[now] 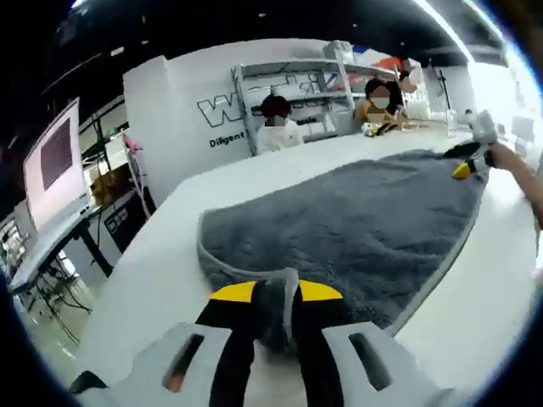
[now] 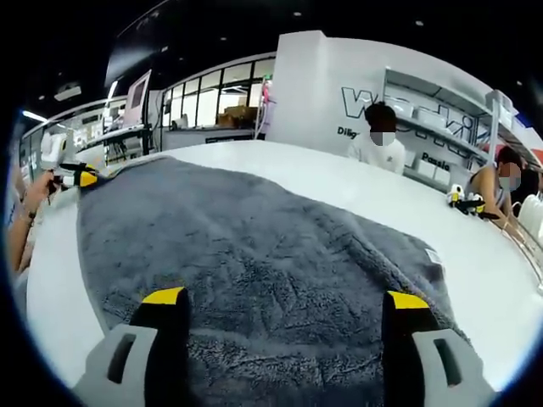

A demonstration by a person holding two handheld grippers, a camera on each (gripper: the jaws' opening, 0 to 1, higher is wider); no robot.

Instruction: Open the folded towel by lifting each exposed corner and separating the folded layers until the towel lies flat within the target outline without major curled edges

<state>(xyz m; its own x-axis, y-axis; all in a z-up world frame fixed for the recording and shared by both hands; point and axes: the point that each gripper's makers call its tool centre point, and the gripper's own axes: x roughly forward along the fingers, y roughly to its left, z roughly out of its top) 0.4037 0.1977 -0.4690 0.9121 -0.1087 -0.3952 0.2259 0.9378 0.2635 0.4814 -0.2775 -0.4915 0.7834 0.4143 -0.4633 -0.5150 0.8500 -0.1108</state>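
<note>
Your towel (image 2: 254,254) is grey and lies spread over the white table (image 2: 356,182), with most of its surface flat. In the left gripper view, the towel (image 1: 356,229) runs from your jaws out toward the far side, its near edge curling up in a small fold where you hold it.

Your left gripper (image 1: 276,301) has its 2 yellow-tipped jaws pressed together on that near towel edge, with cloth bunched between them. Your right gripper (image 2: 284,301) has its jaws spread wide, one on each side of the view, low over the towel; nothing sits between them.

In the left gripper view, the right gripper (image 1: 471,161) shows at the towel's far corner, your hand (image 1: 509,157) behind it. In the right gripper view, the left gripper (image 2: 81,178) shows at the far left corner of the towel.

Nothing lies on the towel itself. Beyond the table, 2 people (image 2: 382,140) sit at its far side, and small yellow and black items (image 2: 467,203) rest on the table near 1 of them. Behind them stand a white wall with lettering (image 1: 221,110) and metal shelves (image 1: 297,93). A monitor (image 1: 55,161) stands on a desk off to the side.
</note>
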